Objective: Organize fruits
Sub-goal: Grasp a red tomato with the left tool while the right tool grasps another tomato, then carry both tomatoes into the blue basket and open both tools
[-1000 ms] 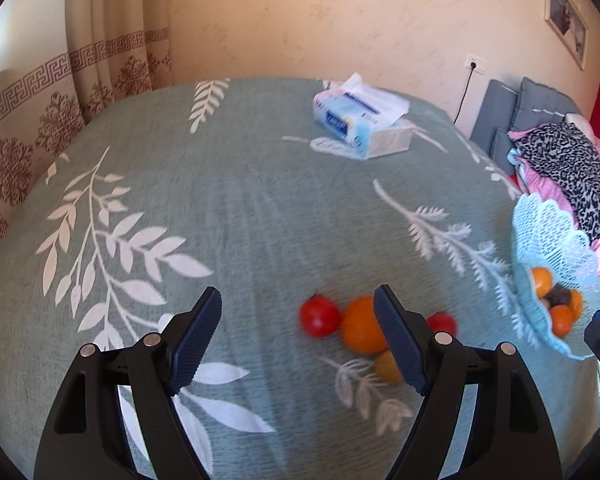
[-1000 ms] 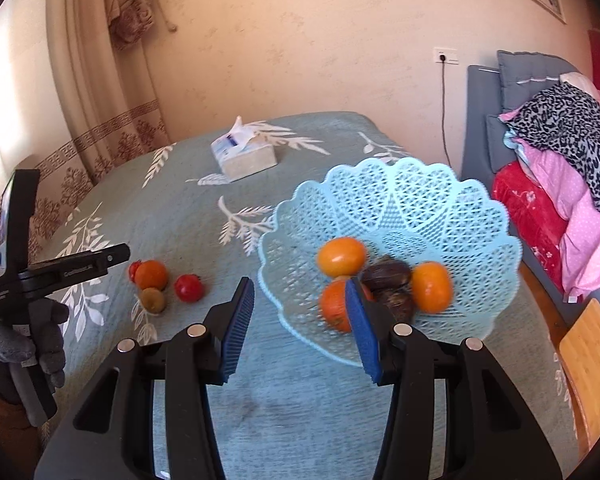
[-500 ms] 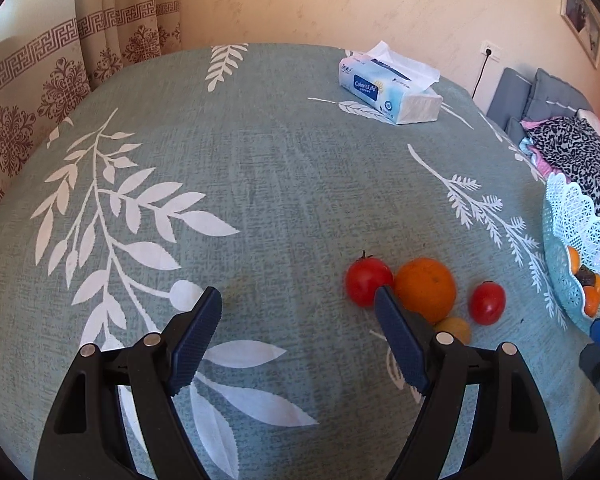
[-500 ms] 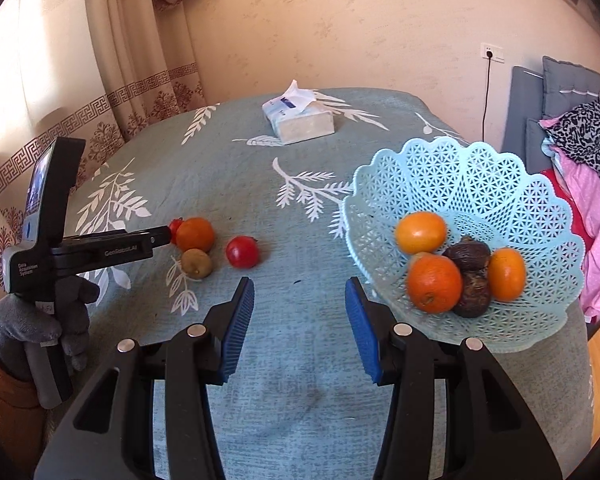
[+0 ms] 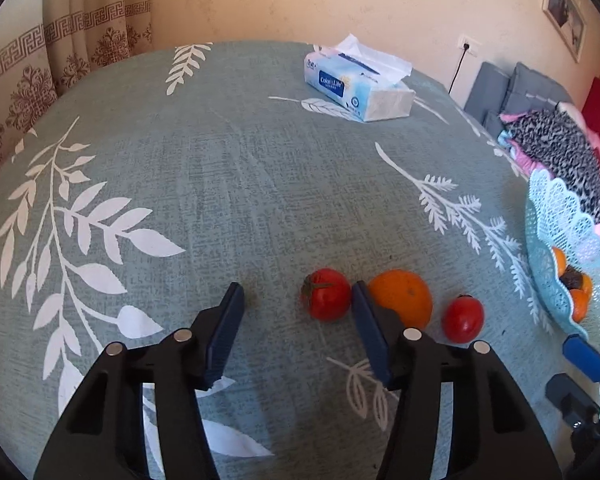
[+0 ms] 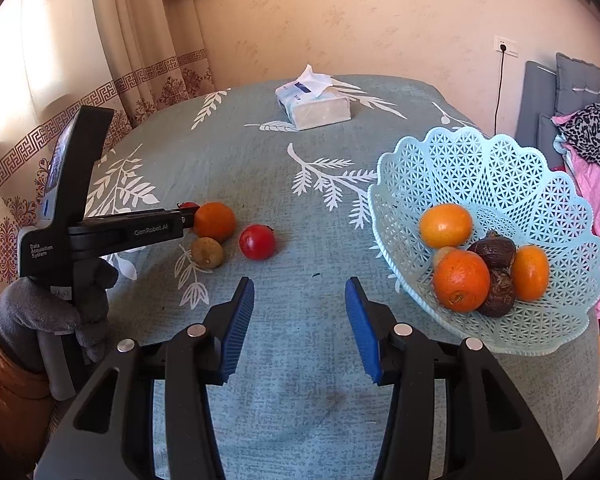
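Between the half-closed, still empty jaws of the left hand-held gripper (image 5: pixel 298 312), which had just been closing, the small round red tomato (image 5: pixel 326 294) was framed, nearer its right finger.

On the cloth lay two tomatoes (image 5: pixel 327 294) (image 6: pixel 257 241), one orange (image 6: pixel 215 221), one small brown fruit (image 6: pixel 207 252); one basket (image 6: pixel 496 184); one tissue pack (image 6: pixel 313 107).

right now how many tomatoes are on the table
2. One tomato lies left of the loose orange, between the left tool's fingers; it is mostly hidden in the right wrist view. The other tomato lies right of that orange. More may be hidden in the basket.
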